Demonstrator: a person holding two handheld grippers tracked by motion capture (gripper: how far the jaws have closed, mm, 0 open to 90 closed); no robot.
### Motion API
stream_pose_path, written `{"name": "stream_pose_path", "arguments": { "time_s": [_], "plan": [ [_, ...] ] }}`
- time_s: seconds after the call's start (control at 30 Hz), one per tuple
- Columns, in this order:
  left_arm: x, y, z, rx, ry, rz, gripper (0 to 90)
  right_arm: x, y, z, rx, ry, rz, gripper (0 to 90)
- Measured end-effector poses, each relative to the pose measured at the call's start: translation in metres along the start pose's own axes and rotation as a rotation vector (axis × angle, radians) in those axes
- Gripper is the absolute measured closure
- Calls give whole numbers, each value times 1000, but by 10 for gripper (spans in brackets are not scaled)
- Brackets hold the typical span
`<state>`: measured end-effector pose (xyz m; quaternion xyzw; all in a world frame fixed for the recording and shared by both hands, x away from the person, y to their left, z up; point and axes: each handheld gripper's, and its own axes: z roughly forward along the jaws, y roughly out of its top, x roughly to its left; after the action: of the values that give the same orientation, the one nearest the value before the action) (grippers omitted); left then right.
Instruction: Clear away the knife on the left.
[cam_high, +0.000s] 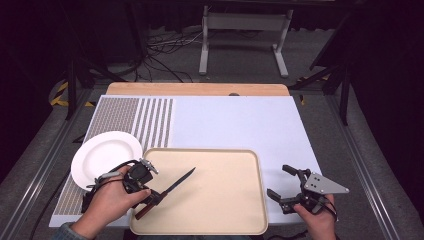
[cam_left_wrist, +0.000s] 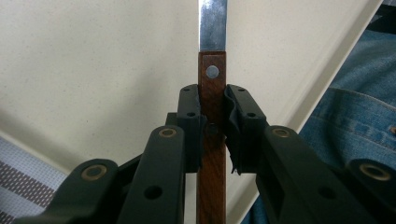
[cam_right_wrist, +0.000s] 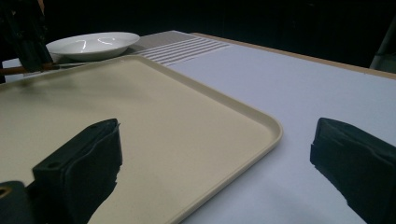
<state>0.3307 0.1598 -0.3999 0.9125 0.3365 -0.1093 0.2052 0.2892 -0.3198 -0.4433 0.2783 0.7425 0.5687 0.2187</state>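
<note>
The left claw is clamped on the wooden handle of a knife, blade angled over the beige tray; setting it down seems left. The right claw waits open beside the tray.

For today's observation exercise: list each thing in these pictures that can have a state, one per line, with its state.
Knife: held by its wooden handle over the tray, blade pointing away from the person.
Left gripper: jaws shut on the knife handle.
Right gripper: jaws open, nothing between them.
Tray: flat on the table, nothing resting on it.
Plate: upright beside the tray, bare.
</note>
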Motion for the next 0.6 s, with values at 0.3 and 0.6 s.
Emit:
{"name": "stream_pose_path", "arguments": {
  "time_s": [0.3,0.6],
  "plan": [
    [6,-1,10,14,-6,-46,775,0,0,0,0,7,-4,33],
    [11,-2,18,44,-6,-69,774,0,0,0,3,6,3,32]
  ]
}}
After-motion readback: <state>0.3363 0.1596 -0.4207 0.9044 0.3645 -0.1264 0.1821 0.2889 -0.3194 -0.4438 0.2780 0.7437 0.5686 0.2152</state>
